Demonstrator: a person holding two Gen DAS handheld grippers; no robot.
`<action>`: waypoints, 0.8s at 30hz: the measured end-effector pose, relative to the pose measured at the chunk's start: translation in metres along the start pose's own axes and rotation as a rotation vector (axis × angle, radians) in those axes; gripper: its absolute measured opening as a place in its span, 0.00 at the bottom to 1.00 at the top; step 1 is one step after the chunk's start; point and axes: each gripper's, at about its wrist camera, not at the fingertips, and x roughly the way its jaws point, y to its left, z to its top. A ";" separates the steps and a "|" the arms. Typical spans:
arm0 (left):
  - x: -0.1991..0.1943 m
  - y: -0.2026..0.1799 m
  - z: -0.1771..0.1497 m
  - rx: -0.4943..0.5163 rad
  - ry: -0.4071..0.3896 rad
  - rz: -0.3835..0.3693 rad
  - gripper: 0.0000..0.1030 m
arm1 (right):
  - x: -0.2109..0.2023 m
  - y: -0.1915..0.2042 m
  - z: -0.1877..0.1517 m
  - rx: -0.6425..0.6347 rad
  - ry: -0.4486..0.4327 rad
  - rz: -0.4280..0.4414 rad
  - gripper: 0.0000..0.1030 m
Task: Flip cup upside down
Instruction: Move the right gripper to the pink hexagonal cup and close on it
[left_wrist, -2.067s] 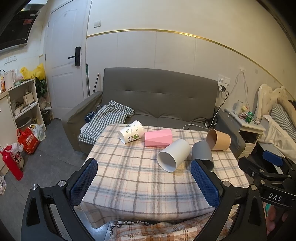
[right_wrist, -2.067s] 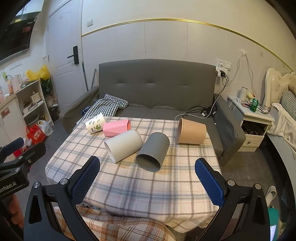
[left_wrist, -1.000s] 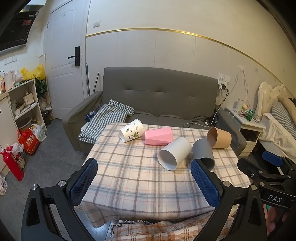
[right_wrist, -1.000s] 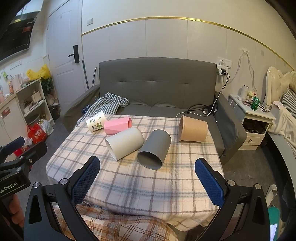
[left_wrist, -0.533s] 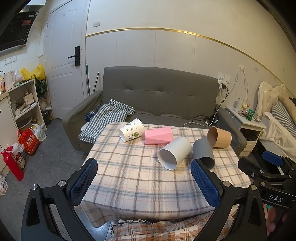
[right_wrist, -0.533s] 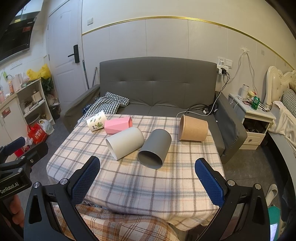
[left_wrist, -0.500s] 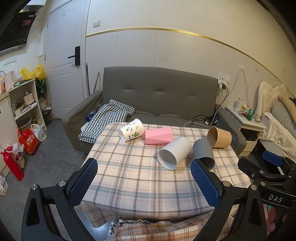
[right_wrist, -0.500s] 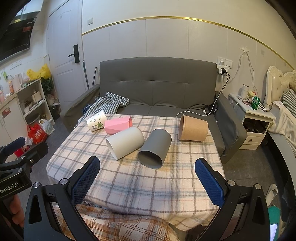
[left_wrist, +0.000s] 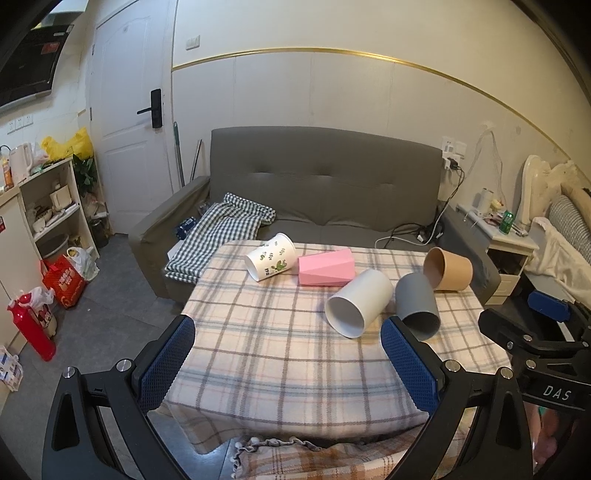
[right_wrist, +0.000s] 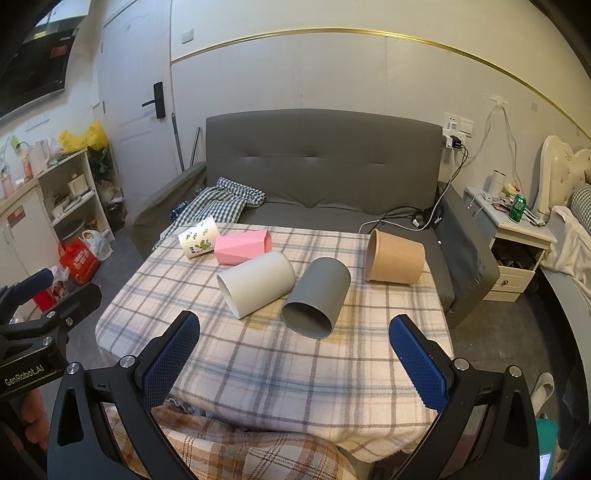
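Several cups lie on their sides on a plaid-covered table (left_wrist: 280, 354): a leaf-print white cup (left_wrist: 270, 257), a pink faceted cup (left_wrist: 325, 267), a plain white cup (left_wrist: 359, 302), a grey cup (left_wrist: 417, 306) and a tan paper cup (left_wrist: 447, 268). In the right wrist view they show as leaf-print (right_wrist: 198, 237), pink (right_wrist: 243, 246), white (right_wrist: 255, 284), grey (right_wrist: 317, 297) and tan (right_wrist: 393, 261). My left gripper (left_wrist: 288, 363) is open and empty over the table's near edge. My right gripper (right_wrist: 295, 360) is open and empty, short of the grey cup.
A grey sofa (left_wrist: 317, 192) with a checked cloth (left_wrist: 221, 229) stands behind the table. A nightstand (right_wrist: 511, 236) is at the right, shelves (left_wrist: 48, 206) and bags at the left. A plaid blanket (right_wrist: 229, 450) lies below the near edge.
Both grippers have drifted slightly toward the table and stay open. The cups have not moved.
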 end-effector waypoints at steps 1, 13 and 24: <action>0.002 0.002 0.003 -0.004 0.005 0.006 1.00 | 0.001 0.001 0.003 -0.007 0.003 0.003 1.00; 0.061 0.045 0.027 -0.067 0.116 0.098 1.00 | 0.053 0.032 0.073 -0.270 0.086 0.065 1.00; 0.139 0.082 0.038 -0.109 0.226 0.179 1.00 | 0.174 0.088 0.118 -0.582 0.289 0.194 1.00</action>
